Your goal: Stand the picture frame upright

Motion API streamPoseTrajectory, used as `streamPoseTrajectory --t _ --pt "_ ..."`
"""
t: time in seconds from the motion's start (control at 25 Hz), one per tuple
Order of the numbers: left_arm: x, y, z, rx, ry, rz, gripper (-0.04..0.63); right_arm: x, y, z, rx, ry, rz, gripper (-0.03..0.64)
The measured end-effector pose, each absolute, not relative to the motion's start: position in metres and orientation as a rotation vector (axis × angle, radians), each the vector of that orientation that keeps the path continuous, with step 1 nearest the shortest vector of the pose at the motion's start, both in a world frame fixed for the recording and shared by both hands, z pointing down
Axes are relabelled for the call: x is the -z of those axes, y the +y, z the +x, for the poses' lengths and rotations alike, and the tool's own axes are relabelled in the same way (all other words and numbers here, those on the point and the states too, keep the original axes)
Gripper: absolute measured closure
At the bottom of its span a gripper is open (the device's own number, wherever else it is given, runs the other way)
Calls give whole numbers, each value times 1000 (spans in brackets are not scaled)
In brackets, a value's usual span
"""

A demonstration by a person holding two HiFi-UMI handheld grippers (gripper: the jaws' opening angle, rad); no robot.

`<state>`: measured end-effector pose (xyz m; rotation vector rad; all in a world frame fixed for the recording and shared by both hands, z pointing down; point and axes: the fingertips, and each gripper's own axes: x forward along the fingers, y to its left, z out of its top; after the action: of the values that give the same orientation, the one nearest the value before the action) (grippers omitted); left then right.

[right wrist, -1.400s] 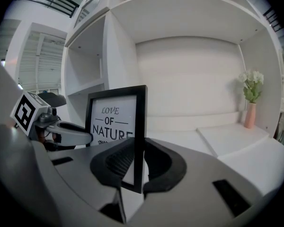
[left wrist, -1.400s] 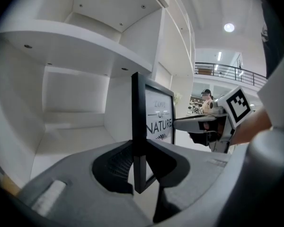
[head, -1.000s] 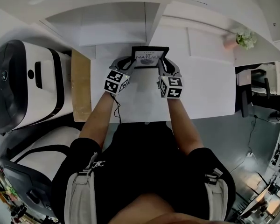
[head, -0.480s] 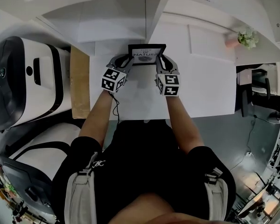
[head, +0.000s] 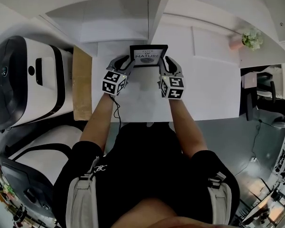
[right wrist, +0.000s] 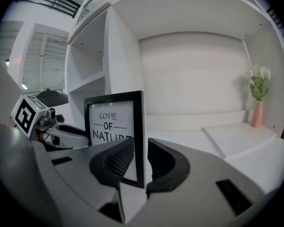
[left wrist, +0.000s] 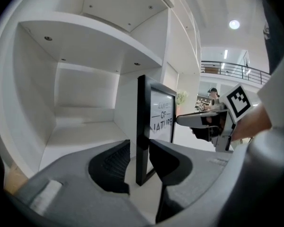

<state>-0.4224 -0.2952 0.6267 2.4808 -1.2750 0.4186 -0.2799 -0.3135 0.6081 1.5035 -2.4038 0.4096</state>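
Observation:
A black picture frame (head: pixel 148 56) with a white print reading "LOVE OF NATURE" stands upright on the white table (head: pixel 204 89), close to the shelf unit. My left gripper (head: pixel 128 60) straddles its left side edge and my right gripper (head: pixel 165 61) its right side edge. In the left gripper view the frame (left wrist: pixel 156 122) stands edge-on between the jaws of that gripper (left wrist: pixel 139 157), with a gap beside the pads. In the right gripper view the frame (right wrist: pixel 116 126) also sits between the jaws of that gripper (right wrist: pixel 141 162). Both pairs of jaws are opening.
White shelf compartments (head: pixel 118 20) rise right behind the frame. A small pink vase of white flowers (head: pixel 249 39) stands far right on the table. A large white and black machine (head: pixel 23 80) and a brown board (head: pixel 81 84) lie to the left.
The frame and both grippers have shifted a little away from me and to the left, toward the shelf. The grippers still flank the frame's two sides.

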Motion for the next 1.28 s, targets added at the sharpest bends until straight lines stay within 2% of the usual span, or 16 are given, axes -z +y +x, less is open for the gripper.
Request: streamPoseTrajectory --t 0.32,0.6,0.84,1.28 --pt "-582 -272 -440 -350 -1428 2479 463 -566 -302 -265 -367 -2471 1570 540" --pt "-496 -234 -438 -176 -1682 2487 518 -506 -279 -261 -210 -2604 1526 564" --pt "-441 -181 -410 -169 -1919 2423 565 -460 -241 -225 -159 -2656 1516 615" --pt "-408 -105 -331 -201 -2056 2281 574 -407 -171 -148 -105 -2764 1487 617"
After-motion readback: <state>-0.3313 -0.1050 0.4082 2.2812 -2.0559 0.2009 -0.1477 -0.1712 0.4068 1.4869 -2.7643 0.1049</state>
